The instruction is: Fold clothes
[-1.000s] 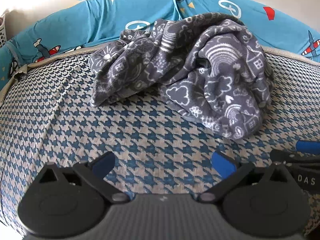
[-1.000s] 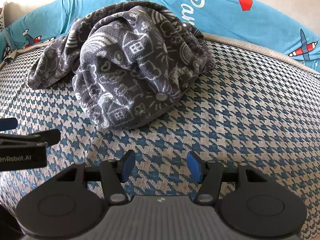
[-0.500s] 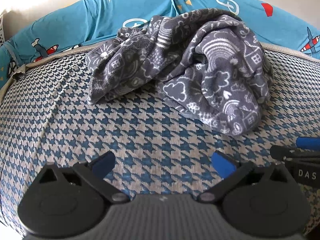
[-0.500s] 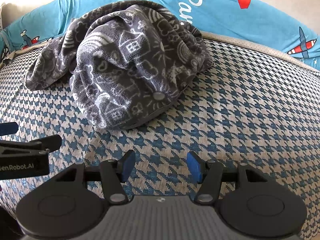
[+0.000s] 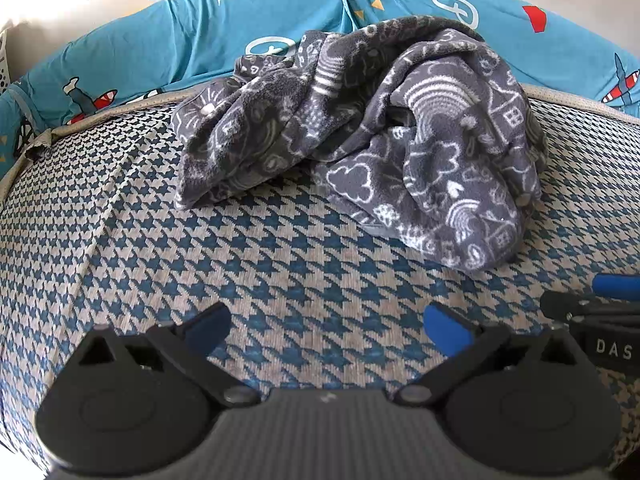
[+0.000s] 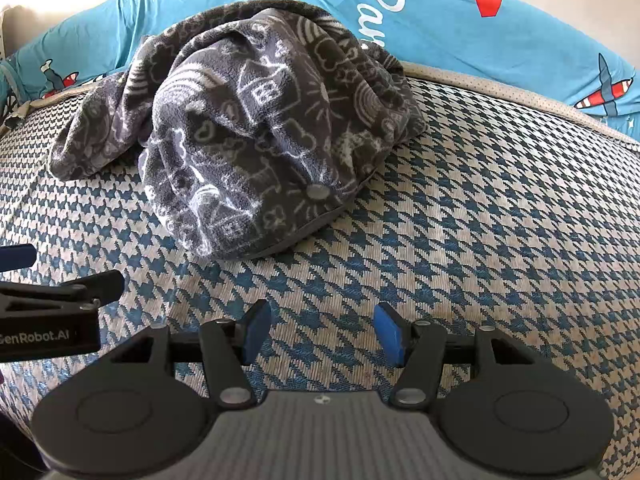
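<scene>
- A blue-and-cream houndstooth cover (image 5: 280, 248) spreads over the whole working surface, with a long crease running down its left part in the left wrist view.
- Behind it runs a turquoise printed cushion (image 5: 160, 40) with planes, stars and white lettering; it curves along the far edge and meets a pale piped border of the cover.
- At the far left edge of the left wrist view, a sliver of a white perforated basket (image 5: 3, 68) shows.
- Nothing lies on the open cover between the grippers and the garment.
- The left gripper (image 5: 326, 328) hangs above bare houndstooth with its blue pads spread wide, nothing between them.
- The right gripper (image 6: 321, 332) is likewise apart at the pads, only the cover showing in the gap; it sits just beside the left one, each appearing at the edge of the other's view.
- The grey fleece garment (image 5: 380, 140) lies crumpled in a heap at the far side of the cover, its back edge against the turquoise cushion, well apart from both grippers.
- It is dark grey with white doodles: rainbows, clouds, houses, hearts.
- One sleeve-like part trails out to the left; the bulk mounds high on the right.
- A round snap button (image 6: 317, 191) shows near its front hem in the right wrist view.
</scene>
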A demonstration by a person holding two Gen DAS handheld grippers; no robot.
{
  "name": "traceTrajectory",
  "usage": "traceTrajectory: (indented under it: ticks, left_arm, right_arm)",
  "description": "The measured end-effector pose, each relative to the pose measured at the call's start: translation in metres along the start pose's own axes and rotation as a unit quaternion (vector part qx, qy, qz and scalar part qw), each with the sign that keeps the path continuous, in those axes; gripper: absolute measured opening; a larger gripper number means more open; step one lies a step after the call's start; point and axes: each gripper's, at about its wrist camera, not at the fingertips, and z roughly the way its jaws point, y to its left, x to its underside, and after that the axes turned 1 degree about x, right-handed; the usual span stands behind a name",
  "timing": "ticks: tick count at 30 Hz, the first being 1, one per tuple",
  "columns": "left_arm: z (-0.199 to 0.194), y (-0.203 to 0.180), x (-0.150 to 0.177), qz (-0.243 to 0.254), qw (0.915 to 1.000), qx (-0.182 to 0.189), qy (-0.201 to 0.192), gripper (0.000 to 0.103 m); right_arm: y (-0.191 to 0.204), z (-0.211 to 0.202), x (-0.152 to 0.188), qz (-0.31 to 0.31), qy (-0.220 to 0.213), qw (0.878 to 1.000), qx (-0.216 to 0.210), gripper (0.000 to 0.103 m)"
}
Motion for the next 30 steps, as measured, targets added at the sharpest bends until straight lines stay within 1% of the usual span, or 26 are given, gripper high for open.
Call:
traceTrajectory:
  ticks: [19,22,27,30]
  left_arm:
    - [0.003,0.003,-0.001,-0.011,0.9999,-0.006,-0.002,0.103]
    - [0.005,0.004,-0.003,-0.017,0.9998,-0.008,-0.005,0.103]
    - [0.008,0.009,-0.015,-0.021,0.9996,-0.015,-0.008,0.103]
    - [0.009,0.017,-0.027,-0.017,0.9996,-0.019,-0.01,0.103]
  right_arm:
    - [0.001,0.0,0.0,0.001,-0.004,1.0,-0.005,0.056]
    - [0.002,-0.001,-0.001,0.001,-0.012,1.0,-0.015,0.056]
    - [0.008,-0.004,-0.003,-0.01,-0.034,0.998,-0.052,0.056]
    - [0.015,-0.004,-0.008,-0.027,-0.052,0.997,-0.055,0.056]
